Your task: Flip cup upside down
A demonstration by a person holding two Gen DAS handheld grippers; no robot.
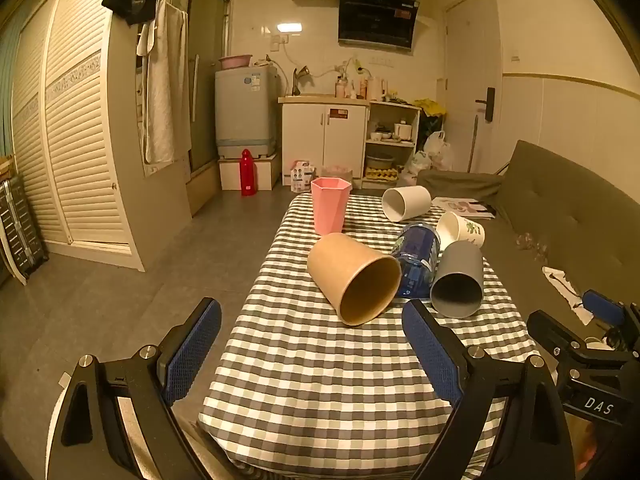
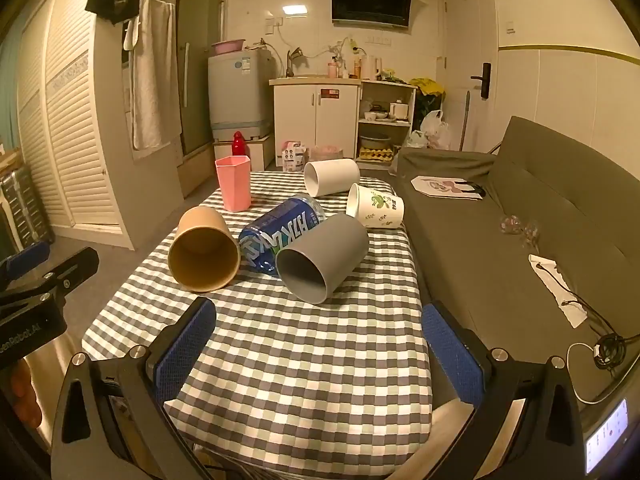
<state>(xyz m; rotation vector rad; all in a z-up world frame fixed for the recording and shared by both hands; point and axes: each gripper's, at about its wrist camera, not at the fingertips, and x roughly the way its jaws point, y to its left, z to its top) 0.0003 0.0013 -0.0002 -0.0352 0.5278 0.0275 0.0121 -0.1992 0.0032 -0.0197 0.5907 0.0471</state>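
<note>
Right wrist view: grey cup (image 2: 322,258) on its side, mouth toward right gripper (image 2: 318,344), dead ahead; jaws wide, empty. Left gripper (image 1: 312,344) likewise wide, facing brown cup (image 1: 354,278).

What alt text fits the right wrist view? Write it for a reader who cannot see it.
Open right tongs hover over a checkered table where a brown cup, a gray cup, a blue bottle and two white cups lie on their sides. A pink cup stands upright behind them, with a gray sofa to the right.
</note>
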